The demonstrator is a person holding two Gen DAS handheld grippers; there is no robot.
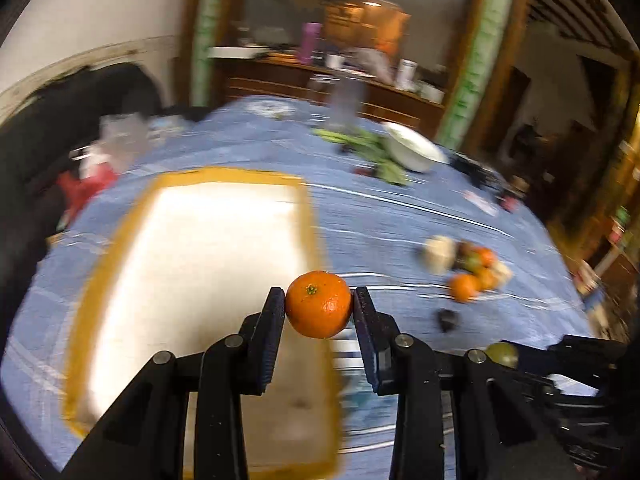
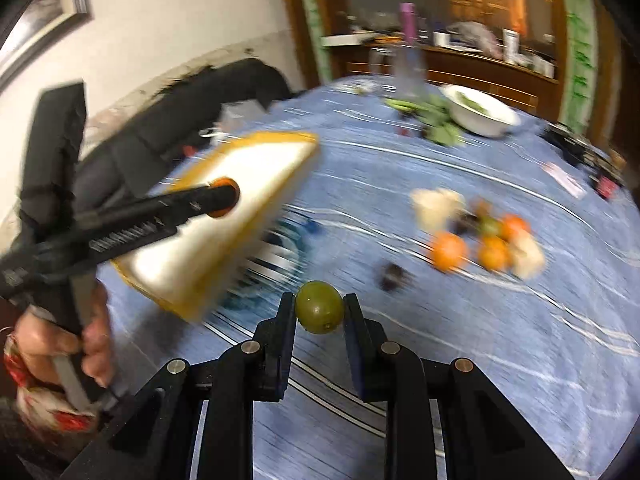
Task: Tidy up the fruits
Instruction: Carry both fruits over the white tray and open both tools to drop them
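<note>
left hand-held gripper (image 1: 319,305): clamped on orange (image 1: 319,304), above tray (image 1: 200,280) edge | right hand-held gripper (image 2: 319,307): clamped on green fruit (image 2: 319,306) | fruit pile (image 2: 486,236): ahead-right on bench (image 2: 500,360)

Bare cloth lies between the tray (image 1: 192,280) at left and the fruit pile (image 1: 468,268) at right; a bowl (image 1: 416,148) blocks the far side.
</note>
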